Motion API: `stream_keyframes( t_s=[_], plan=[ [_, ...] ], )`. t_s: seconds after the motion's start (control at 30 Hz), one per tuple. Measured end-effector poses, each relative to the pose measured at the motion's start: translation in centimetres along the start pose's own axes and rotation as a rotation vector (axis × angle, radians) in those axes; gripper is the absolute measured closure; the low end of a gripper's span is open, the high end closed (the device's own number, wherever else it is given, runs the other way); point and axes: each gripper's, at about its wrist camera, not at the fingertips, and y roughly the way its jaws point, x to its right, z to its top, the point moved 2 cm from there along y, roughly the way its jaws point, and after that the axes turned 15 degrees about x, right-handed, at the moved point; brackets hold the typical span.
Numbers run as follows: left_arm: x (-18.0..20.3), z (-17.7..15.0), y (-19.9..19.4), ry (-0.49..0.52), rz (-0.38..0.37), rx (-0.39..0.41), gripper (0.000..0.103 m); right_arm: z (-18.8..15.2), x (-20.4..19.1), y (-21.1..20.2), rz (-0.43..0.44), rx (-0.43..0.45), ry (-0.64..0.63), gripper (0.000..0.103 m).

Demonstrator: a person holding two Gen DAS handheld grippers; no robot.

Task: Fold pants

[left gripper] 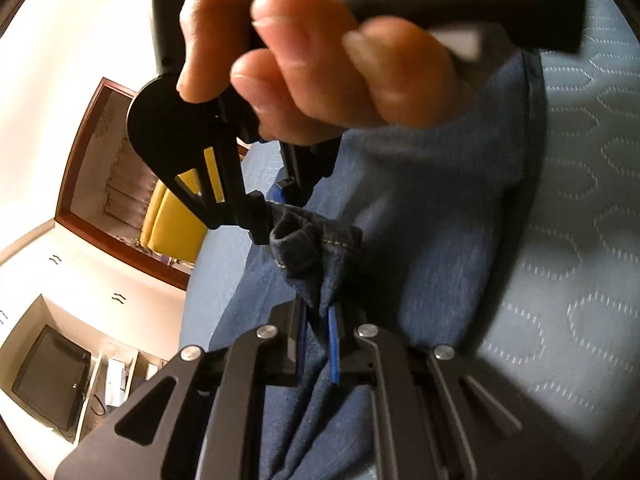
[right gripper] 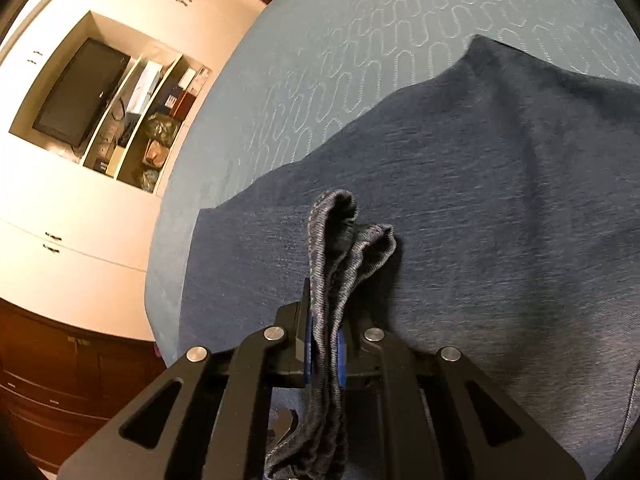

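On the quilted blue bed (right gripper: pixel 360 40), the pants (right gripper: pixel 480 200) are spread lower right, a bunched edge clamped in each hand-held gripper, left (left gripper: pixel 318 344) and right (right gripper: pixel 326 354), probably so one fold is carried evenly.

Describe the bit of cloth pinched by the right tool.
Find the pale blue quilted bed with dark blue pants spread on it. Above them, the right tool pinches a bunched fold of the pants' hem; it alone stands up, showing stitching.

Both wrist cameras look along their fingers, close over the pants (right gripper: pixel 460 208). They share the quilted bed (right gripper: pixel 360 40) — the left view also faces the right gripper (left gripper: pixel 260 216).
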Motion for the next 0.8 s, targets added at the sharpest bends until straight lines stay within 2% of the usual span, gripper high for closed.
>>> stream_keyframes(
  t_s=[0.13, 0.27, 0.33, 0.37, 0.43, 0.47, 0.5, 0.63, 0.67, 0.7, 0.73, 0.77, 0.8],
  plan=[
    [0.1, -1.3, 0.4, 0.011, -0.017, -0.008, 0.094, -0.4, 1.8, -0.1, 0.005, -0.006, 0.041, 0.093],
    [-0.4, -1.7, 0.5, -0.014, -0.019, -0.013, 0.094, -0.8, 2.0, -0.7, 0.002, -0.002, 0.022, 0.093],
    [-0.9, -1.8, 0.6, -0.036, -0.021, -0.02, 0.093, -0.5, 1.4, 0.3, -0.018, -0.013, 0.022, 0.092],
    [-1.8, -1.7, 0.9, -0.047, -0.025, -0.023, 0.086, -0.4, 1.7, 0.5, -0.028, -0.022, 0.037, 0.093],
    [-3.1, -1.4, 0.6, -0.093, -0.02, -0.025, 0.064, -0.4, 2.0, 0.0, -0.029, -0.019, 0.038, 0.092],
    [-3.6, -1.4, 0.1, -0.118, -0.006, -0.02, 0.046, -0.4, 1.8, -0.1, -0.038, -0.014, 0.028, 0.09],
    [-4.3, -1.6, -0.7, -0.152, 0.007, -0.014, 0.039, -0.3, 1.8, -0.2, -0.049, -0.009, 0.019, 0.089],
    [-7.2, -3.7, -4.6, -0.324, 0.036, -0.034, 0.039, -0.2, 1.7, -0.9, -0.077, 0.003, 0.019, 0.085],
    [-8.1, -4.6, -5.6, -0.386, 0.046, -0.042, 0.042, -0.3, 1.6, -1.1, -0.094, 0.005, 0.007, 0.085],
    [-9.4, -6.1, -6.8, -0.469, 0.065, -0.069, 0.051, -0.4, 1.5, -1.3, -0.109, 0.006, -0.003, 0.083],
    [-10.0, -7.3, -7.5, -0.508, 0.084, -0.098, 0.058, -0.5, 1.3, -1.7, -0.145, 0.01, -0.018, 0.08],
    [-10.4, -8.7, -8.0, -0.529, 0.108, -0.13, 0.069, -0.6, 0.9, -2.2, -0.194, 0.022, -0.04, 0.073],
    [-10.8, -10.4, -8.6, -0.532, 0.137, -0.161, 0.076, -0.8, 0.3, -3.0, -0.246, 0.045, -0.08, 0.065]
  ],
)
